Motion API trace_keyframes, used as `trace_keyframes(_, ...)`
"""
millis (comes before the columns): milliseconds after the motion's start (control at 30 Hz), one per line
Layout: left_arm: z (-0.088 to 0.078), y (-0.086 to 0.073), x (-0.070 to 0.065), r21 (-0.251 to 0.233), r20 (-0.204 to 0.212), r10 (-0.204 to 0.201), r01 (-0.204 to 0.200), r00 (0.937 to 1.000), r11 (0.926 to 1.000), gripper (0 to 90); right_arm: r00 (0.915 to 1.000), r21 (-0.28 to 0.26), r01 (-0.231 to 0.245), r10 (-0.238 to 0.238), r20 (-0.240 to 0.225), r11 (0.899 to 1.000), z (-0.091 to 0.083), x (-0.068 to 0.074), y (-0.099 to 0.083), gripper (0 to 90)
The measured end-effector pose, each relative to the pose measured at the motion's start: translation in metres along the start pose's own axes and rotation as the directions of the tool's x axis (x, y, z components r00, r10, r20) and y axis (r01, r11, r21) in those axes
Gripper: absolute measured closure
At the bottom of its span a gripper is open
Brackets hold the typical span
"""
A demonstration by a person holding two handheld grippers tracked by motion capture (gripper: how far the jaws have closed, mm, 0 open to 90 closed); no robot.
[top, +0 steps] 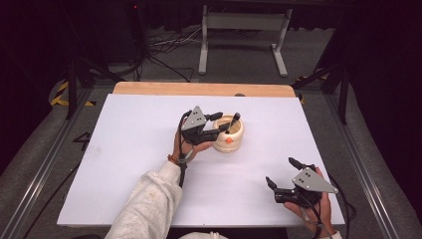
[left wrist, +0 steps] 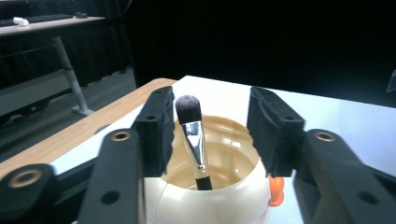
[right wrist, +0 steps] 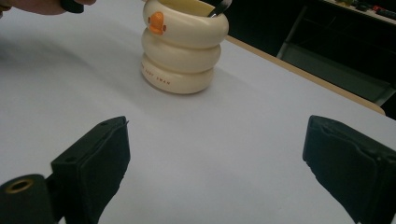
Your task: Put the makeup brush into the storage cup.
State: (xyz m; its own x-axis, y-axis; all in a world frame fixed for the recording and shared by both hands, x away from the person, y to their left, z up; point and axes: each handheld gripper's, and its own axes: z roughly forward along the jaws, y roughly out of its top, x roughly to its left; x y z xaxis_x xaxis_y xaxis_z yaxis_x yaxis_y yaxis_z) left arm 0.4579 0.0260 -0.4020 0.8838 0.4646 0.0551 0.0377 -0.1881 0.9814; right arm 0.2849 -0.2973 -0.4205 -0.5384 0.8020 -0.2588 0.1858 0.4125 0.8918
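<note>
Makeup brush (left wrist: pixel 190 135) with dark bristle head, silver ferrule and black handle was seen standing handle-down, bristles up, in the cream ribbed plastic cup with orange duck emblem (top: pixel 230 135), leaning against the rim. Cup was placed mid-table on the white tabletop (top: pixel 124 149).

Left gripper (top: pixel 219 125) was held over the cup mouth, jaws partly open. Brush was between the pads but gripped by neither; one pad was just beside the ferrule, contact could not be ruled out. Nothing was held.

Right gripper (top: pixel 279 172) was parked near the table's near-right corner, jaws spread wide, empty, well apart from the cup.

Judgement: step in hand was release and retreat. To be done well: jaws should be opened further before any withdrawal, so the bristles aren't snagged. Gripper should be lifted straight up, not swept sideways, since the cup is light and could be tipped by a knock on the rim. Brush lean should be checked as stable once clear.
</note>
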Motion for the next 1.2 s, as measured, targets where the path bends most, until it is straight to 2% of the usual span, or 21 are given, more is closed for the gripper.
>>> trace_keyframes(100, -0.005, 0.005, -0.003, 0.015, -0.013, 0.033, -0.033, 0.9994, 0.9993, 44.1, 1.0000, -0.001, 0.000, 0.000, 0.000, 1.000, 0.000, 0.000, 0.000, 8.3)
trace_keyframes(233, -0.008, 0.009, -0.005, 0.017, -0.016, 0.049, -0.048, 0.9987, 0.9987, 40.5, 1.0000, 0.000, 0.000, 0.000, -0.001, 1.000, 0.000, 0.000, 0.000, 8.3)
trace_keyframes(300, -0.009, 0.011, -0.007, 0.030, -0.030, 0.061, -0.060, 0.9977, 0.9978, 35.1, 1.0000, 0.001, 0.000, 0.000, 0.000, 1.000, 0.000, 0.000, 0.000, 8.3)
trace_keyframes(333, -0.010, 0.013, -0.007, 0.047, -0.048, 0.082, -0.080, 0.9955, 0.9957, 30.1, 1.0000, 0.001, 0.000, 0.000, -0.001, 1.000, 0.000, 0.000, 0.000, 8.3)
trace_keyframes(500, -0.012, 0.015, -0.009, 0.054, -0.060, 0.083, -0.080, 0.9947, 0.9954, 19.6, 1.0000, 0.001, 0.000, 0.000, -0.002, 1.000, 0.000, 0.000, 0.000, 8.3)
trace_keyframes(600, -0.015, 0.017, -0.009, 0.038, -0.060, 0.084, -0.082, 0.9946, 0.9959, 16.3, 1.0000, 0.003, -0.001, 0.001, -0.002, 1.000, 0.000, 0.000, 0.000, 8.3)
trace_keyframes(700, -0.018, 0.017, -0.007, 0.045, -0.052, 0.083, -0.081, 0.9952, 0.9957, 10.3, 1.0000, 0.004, 0.000, 0.000, -0.003, 1.000, 0.000, 0.000, 0.000, 8.3)
trace_keyframes(733, -0.019, 0.017, -0.007, 0.051, -0.063, 0.096, -0.093, 0.9934, 0.9943, 8.1, 1.0000, 0.004, 0.000, 0.000, -0.004, 1.000, 0.000, 0.000, 0.000, 8.3)
trace_keyframes(833, -0.023, 0.017, -0.006, 0.040, -0.057, 0.088, -0.086, 0.9945, 0.9955, 5.6, 1.0000, 0.005, 0.001, -0.001, -0.004, 1.000, 0.000, 0.000, 0.000, 8.3)
trace_keyframes(1200, -0.039, 0.020, -0.004, 0.037, -0.069, 0.105, -0.102, 0.9921, 0.9940, 4.4, 1.0000, 0.004, 0.003, -0.003, 0.001, 1.000, 0.000, 0.000, 0.000, 8.3)
